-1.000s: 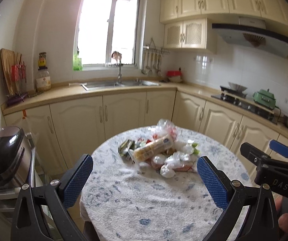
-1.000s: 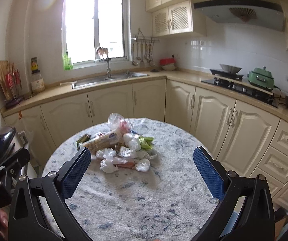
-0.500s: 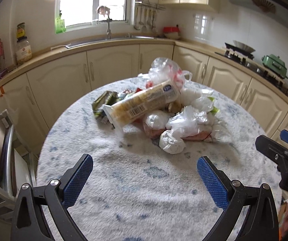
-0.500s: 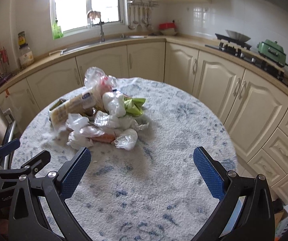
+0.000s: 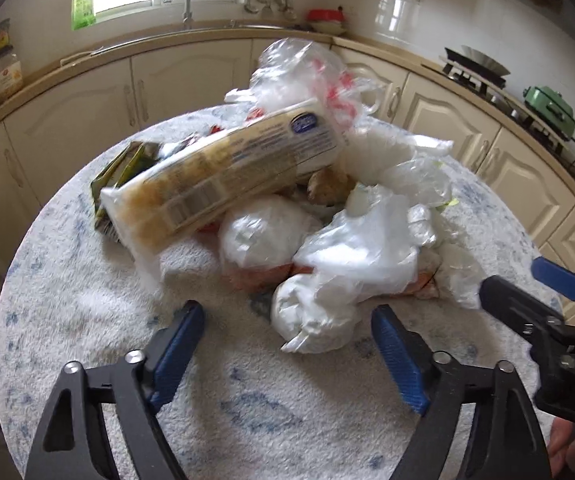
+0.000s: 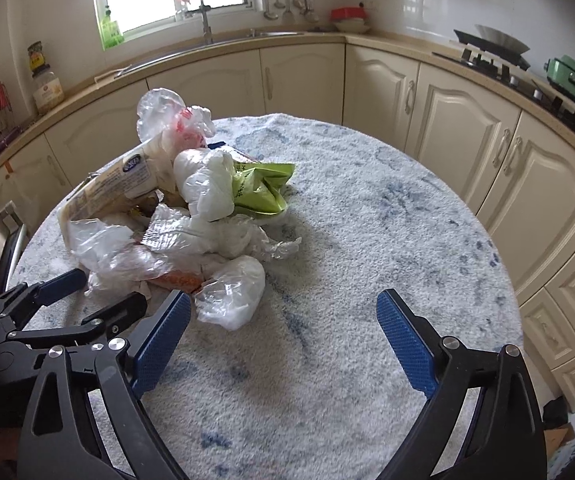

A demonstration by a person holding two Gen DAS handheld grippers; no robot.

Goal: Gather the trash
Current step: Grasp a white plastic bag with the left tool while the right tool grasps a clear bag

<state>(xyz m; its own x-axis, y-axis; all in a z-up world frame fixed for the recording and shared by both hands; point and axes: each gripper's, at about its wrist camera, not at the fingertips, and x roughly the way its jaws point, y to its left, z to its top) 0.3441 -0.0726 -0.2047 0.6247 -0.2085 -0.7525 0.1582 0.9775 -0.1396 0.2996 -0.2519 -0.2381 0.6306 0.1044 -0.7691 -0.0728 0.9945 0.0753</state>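
The trash pile (image 5: pixel 295 200) is heaped on the left half of the round table (image 6: pixel 367 208), which is covered in a fuzzy blue-and-white cloth. A long cracker sleeve (image 5: pixel 223 176) is propped across the top, with knotted white bags and crinkly clear plastic stuffed underneath and a green wrapper (image 6: pixel 261 188) sticking out the far side.

The left gripper (image 5: pixel 287 344) is pointed down at the near edge of the pile, with the fingers about half wide and closing. Nothing is pinched yet; a small knotted white bag (image 5: pixel 311 320) sits just ahead of the gap. The right gripper (image 6: pixel 283 332) is held wide, just starting to close, over bare cloth with a clear bag (image 6: pixel 233 292) just beside its left finger.

For a clean pickup, the knotted bag probably should be fully between the fingers before the squeeze is finished, otherwise only loose film gets nipped. The cloth is best kept out of the pinch. Light stuff around the edges is likely easier taken first, so the cracker sleeve isn't tipped off.
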